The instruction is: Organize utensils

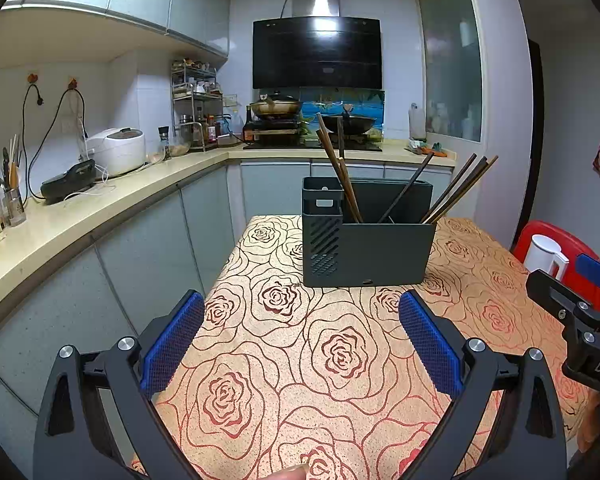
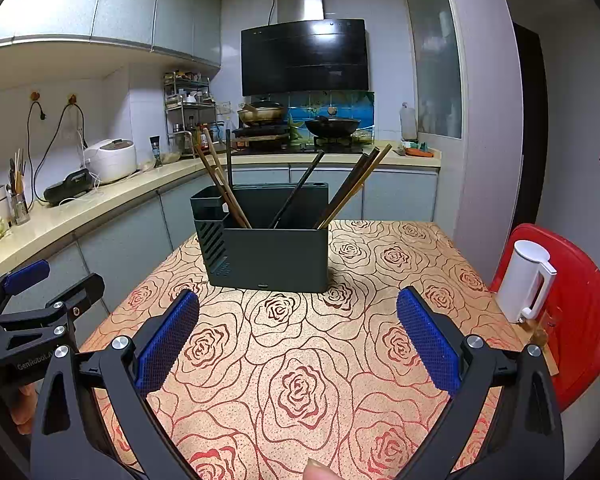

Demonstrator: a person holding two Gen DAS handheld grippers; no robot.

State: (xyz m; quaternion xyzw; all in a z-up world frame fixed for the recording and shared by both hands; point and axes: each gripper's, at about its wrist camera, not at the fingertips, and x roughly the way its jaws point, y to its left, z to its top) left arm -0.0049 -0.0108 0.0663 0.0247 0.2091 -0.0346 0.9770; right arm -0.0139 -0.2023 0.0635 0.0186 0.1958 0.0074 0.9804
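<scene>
A dark grey utensil holder stands on the rose-patterned table. Several chopsticks lean in it, brown ones left and right, and a black one in the middle. My left gripper is open and empty, above the table short of the holder. My right gripper is also open and empty, beside the left one. Each shows at the edge of the other's view, right gripper, left gripper.
A white kettle stands on a red stool right of the table. A kitchen counter with a rice cooker runs along the left. A stove with woks is at the back.
</scene>
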